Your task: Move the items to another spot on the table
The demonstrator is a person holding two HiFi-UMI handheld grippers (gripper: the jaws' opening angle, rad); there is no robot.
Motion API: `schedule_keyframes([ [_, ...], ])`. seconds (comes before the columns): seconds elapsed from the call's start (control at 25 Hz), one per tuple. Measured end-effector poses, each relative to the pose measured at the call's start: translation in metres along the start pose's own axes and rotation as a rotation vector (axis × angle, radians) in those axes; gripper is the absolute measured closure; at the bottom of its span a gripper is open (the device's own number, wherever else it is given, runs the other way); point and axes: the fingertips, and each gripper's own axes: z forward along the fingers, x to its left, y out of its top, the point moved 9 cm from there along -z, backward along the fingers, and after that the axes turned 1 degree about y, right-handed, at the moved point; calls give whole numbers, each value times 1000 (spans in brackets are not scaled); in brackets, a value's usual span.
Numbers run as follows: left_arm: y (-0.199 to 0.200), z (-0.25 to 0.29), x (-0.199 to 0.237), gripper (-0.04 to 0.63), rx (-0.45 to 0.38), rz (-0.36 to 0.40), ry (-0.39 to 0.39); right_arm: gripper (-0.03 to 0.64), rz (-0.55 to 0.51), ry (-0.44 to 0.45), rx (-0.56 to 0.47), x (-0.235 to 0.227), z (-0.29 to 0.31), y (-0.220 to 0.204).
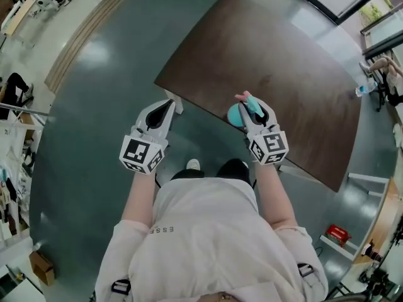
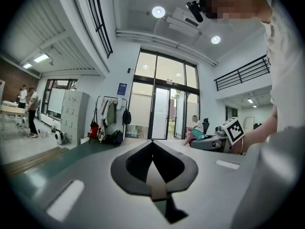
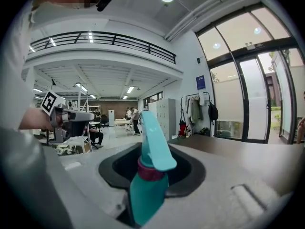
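Observation:
A teal spray bottle (image 3: pixel 147 190) with a magenta collar and a teal trigger head stands between the jaws of my right gripper (image 3: pixel 151 168), which is shut on it. In the head view the same bottle (image 1: pixel 235 113) shows beside my right gripper (image 1: pixel 250 106), held over the near edge of the dark brown table (image 1: pixel 277 68). My left gripper (image 1: pixel 167 104) hangs over the floor just left of the table's near corner. Its jaws meet at the tip and hold nothing (image 2: pixel 152 146).
A small clear water bottle (image 1: pixel 364 90) lies at the table's far right edge. A white rack (image 1: pixel 352 187) and a red box (image 1: pixel 338 233) are on the floor at the right, and a cardboard box (image 1: pixel 42 266) at the lower left. The floor is grey-green.

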Motion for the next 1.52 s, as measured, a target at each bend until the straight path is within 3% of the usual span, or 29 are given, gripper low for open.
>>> schedule_keyframes([
  [0.2, -6, -28, 52, 578, -2, -41, 82, 491, -24, 94, 24, 36, 65, 7],
  [0.4, -10, -20, 91, 578, -5, -88, 130, 491, -41, 145, 31, 37, 126, 15],
  [0.8, 1, 22, 182, 578, 38, -54, 132, 491, -32, 183, 44, 37, 239, 20],
  [1.08, 5, 65, 230, 578, 76, -39, 70, 491, -69, 82, 77, 20, 292, 15],
  [1.52, -11, 129, 284, 578, 108, -71, -137, 491, -5, -105, 57, 9, 316, 0],
])
